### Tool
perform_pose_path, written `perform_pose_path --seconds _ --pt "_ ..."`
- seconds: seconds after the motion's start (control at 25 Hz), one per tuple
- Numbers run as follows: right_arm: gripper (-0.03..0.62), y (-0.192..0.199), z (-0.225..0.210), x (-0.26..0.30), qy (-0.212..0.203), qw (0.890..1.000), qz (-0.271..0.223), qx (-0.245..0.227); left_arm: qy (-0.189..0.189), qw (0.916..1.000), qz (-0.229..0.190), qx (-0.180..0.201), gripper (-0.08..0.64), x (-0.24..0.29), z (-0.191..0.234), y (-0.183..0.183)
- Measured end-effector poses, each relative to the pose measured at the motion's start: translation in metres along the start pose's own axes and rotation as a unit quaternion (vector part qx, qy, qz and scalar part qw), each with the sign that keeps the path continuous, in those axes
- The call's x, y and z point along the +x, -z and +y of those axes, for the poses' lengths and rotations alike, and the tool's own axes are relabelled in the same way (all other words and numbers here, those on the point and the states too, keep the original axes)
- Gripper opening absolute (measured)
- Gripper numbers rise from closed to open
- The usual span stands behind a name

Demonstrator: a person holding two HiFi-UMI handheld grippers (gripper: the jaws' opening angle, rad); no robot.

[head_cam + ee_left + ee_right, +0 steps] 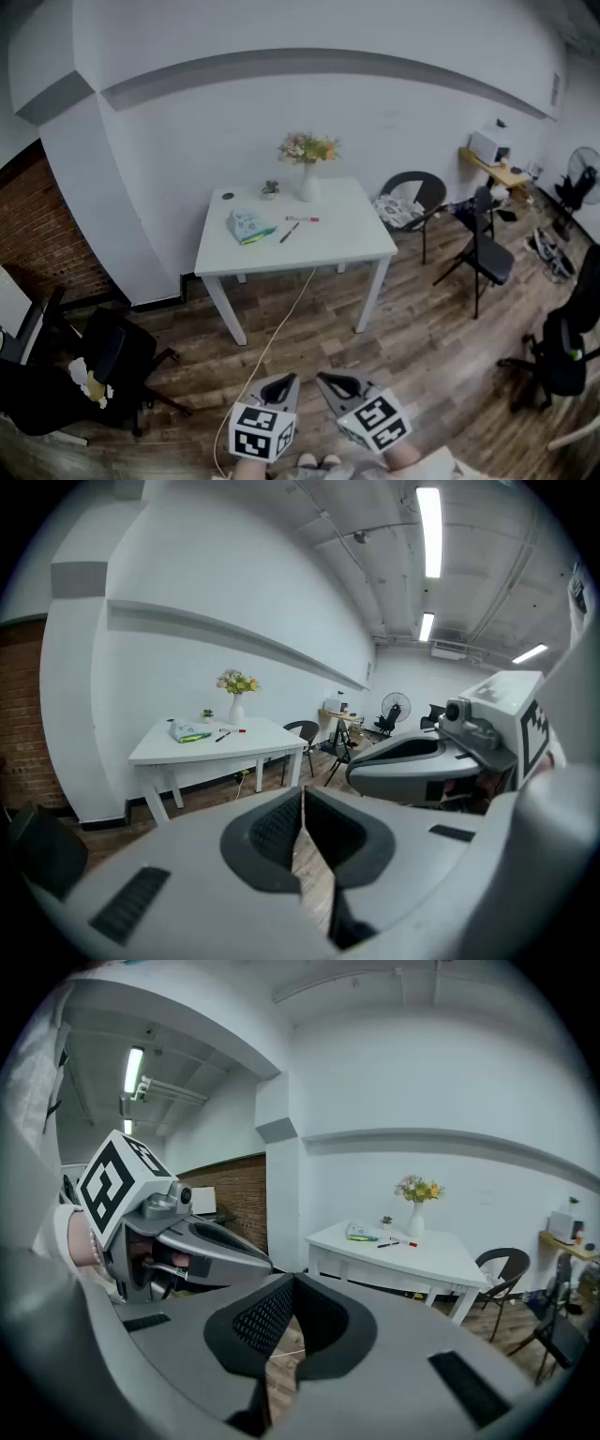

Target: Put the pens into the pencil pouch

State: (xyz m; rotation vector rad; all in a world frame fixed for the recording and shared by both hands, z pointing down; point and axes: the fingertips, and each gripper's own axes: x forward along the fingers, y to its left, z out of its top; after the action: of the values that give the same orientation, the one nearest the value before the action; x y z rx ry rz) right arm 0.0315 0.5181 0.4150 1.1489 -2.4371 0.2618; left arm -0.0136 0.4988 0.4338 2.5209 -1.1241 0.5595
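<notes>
Far ahead stands a white table (347,234). On it lie a pale pencil pouch (248,226) with a green edge, a black pen (289,232) and a red-capped pen (302,218). Both grippers hang low over the wooden floor, well short of the table. My left gripper (285,382) and right gripper (328,381) are side by side, each shut with nothing between the jaws. The left gripper view shows its closed jaws, the left gripper (302,803), with the table (253,746) and pouch (189,731) in the distance. From the right gripper (292,1288), the pouch (361,1234) and pens (394,1242) look small.
A vase of flowers (307,178), a small potted plant (270,189) and a dark round object (228,196) also stand on the table. A pale cable (272,337) runs across the floor. Black chairs (487,248) stand right, office chairs (112,361) left, a brick wall (42,234) far left.
</notes>
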Motion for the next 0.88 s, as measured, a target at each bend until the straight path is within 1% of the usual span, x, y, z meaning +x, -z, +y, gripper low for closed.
perform_pose_path --seconds 0.36,0.52,0.6,0.68,0.8,0.88 --pt "0.006 -0.002 -0.003 0.0 0.0 1.0 -0.004 0.0 -0.002 1.0 0.0 -0.001 0.014 0.002 -0.001 -0.002" --pt "0.006 -0.009 -0.005 -0.002 0.007 1.0 -0.03 0.007 0.006 0.9999 -0.012 0.0 0.014 0.0 -0.003 -0.006" --pt "0.006 -0.013 -0.01 -0.004 0.02 0.998 -0.053 0.018 0.011 0.9998 -0.019 0.0 0.014 -0.001 -0.002 -0.007" --pt "0.006 -0.012 -0.013 -0.001 0.023 0.997 -0.071 0.03 0.011 0.9997 -0.024 0.0 0.014 -0.003 0.0 -0.006" --pt "0.006 -0.008 -0.01 0.005 0.024 0.997 -0.056 0.052 0.002 0.9997 -0.025 0.006 0.015 -0.005 0.007 -0.005" --pt "0.008 -0.006 -0.009 0.009 0.032 0.997 -0.049 0.051 -0.002 0.9997 -0.02 0.011 0.015 -0.005 0.011 -0.001"
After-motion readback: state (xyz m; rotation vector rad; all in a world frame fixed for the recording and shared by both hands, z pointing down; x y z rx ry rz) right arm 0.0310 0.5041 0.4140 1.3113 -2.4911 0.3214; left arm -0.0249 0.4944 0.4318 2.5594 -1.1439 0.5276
